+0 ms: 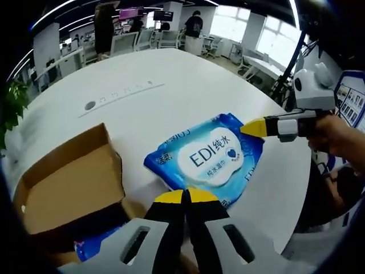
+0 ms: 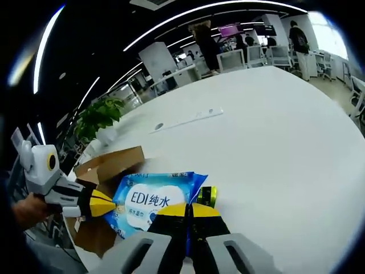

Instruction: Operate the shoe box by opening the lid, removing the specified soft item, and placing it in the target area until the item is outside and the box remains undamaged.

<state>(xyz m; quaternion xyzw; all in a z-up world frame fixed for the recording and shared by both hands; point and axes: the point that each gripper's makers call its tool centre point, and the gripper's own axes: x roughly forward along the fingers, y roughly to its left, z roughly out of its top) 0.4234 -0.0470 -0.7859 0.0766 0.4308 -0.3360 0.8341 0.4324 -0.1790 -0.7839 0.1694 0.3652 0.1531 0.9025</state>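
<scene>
My left gripper view shows the open brown box [image 1: 71, 182] with a second blue pack inside [image 1: 94, 248], my right gripper [image 1: 255, 128] at the wipes pack's [image 1: 208, 157] far corner and the hand [image 1: 336, 137] holding it; my right gripper view adds a potted plant [image 2: 98, 117] and a yellow-and-black object [image 2: 206, 196] beside the pack [image 2: 151, 200]. The pack lies flat on the white table [image 1: 171, 85] beside the box, long axis running between my two grippers. It is glossy blue with a white "EDI" label; my left gripper [image 1: 185, 197] has its jaws together at the pack's near edge, the right's jaws likewise, though whether either pinches the wrapper I cannot tell.
</scene>
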